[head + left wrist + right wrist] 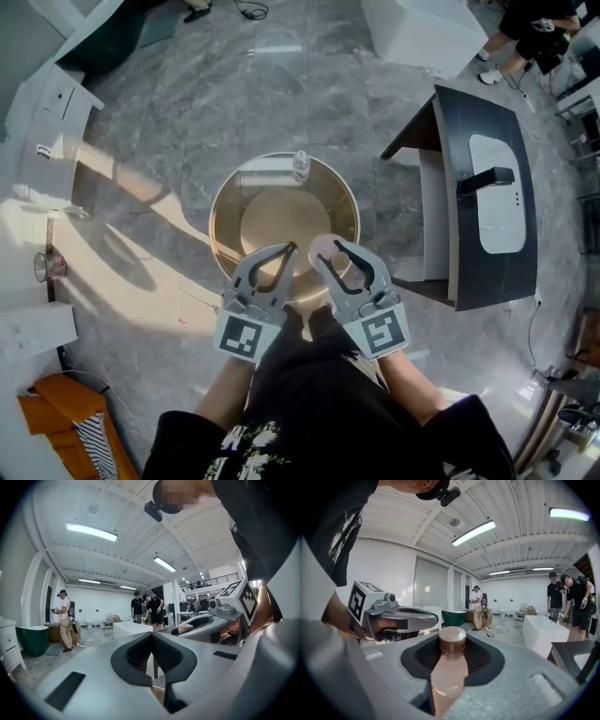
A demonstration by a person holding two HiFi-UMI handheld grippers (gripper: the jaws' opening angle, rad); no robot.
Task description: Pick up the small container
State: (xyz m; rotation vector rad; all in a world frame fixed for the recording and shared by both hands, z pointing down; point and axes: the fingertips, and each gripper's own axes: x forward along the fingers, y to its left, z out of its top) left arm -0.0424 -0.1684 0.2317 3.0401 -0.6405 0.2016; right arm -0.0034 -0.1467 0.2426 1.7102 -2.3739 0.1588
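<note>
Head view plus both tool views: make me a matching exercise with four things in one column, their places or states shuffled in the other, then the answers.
1. left tool
2. right tool
3. clear bottle
4. black faucet

A. over the white basin
B. shut on the pink small container
C. standing at the far edge of the round table
D. shut, nothing between its jaws

Pairs: 1-D, 2-B, 3-C, 4-A

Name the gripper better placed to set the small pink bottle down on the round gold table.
Right, most likely. The right gripper is clamped on the pale pink bottle with a brown cap, over the near rim of the round gold table. The left gripper has its jaws together with nothing between them.
</note>
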